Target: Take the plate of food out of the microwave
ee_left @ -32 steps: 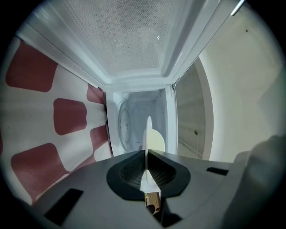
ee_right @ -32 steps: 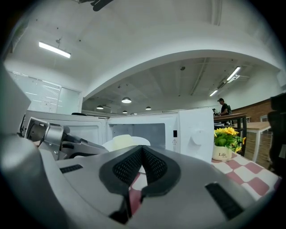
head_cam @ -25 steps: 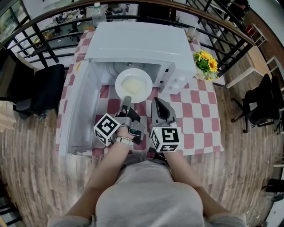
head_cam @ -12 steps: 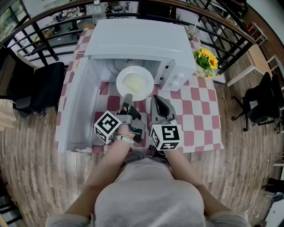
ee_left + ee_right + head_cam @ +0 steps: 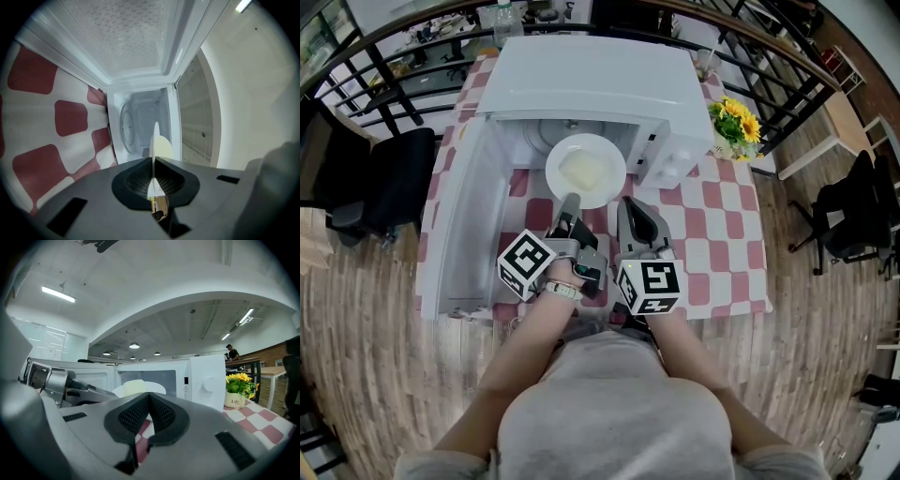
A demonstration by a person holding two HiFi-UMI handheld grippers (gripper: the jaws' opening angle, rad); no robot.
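**Status.** Microwave (image 5: 591,80) stood on the checked tablecloth (image 5: 712,234) with its door (image 5: 464,225) swung fully open to the left. No door work was left to do.

**Plate.** The plate (image 5: 586,171) with pale food (image 5: 584,172) on it sat at the mouth of the cavity. Its far part lay within the opening and its near part over the cloth in front. In the left gripper view the turntable (image 5: 125,127) showed bare behind it, so the plate was already off it. I could not tell whether the plate hung free or rested on the sill.

**Left gripper** (image 5: 570,201). It was clenched on the near rim of the plate. Its own view showed the rim edge-on, pinched between the 2 pads. The tool pointed level into the oven.

**Right gripper** (image 5: 628,208). It was closed with nothing between the pads, just beside the left one and short of the plate. It took no share of the load.

**Judgement.**
- Done: door open, rim gripped, plate drawn off the turntable to the opening.
- Left: bring the plate fully clear of the cavity and set it down on the cloth.
- Roughly past the middle.
- Risk: a 1-sided rim grip could let the plate tip and the food slide.
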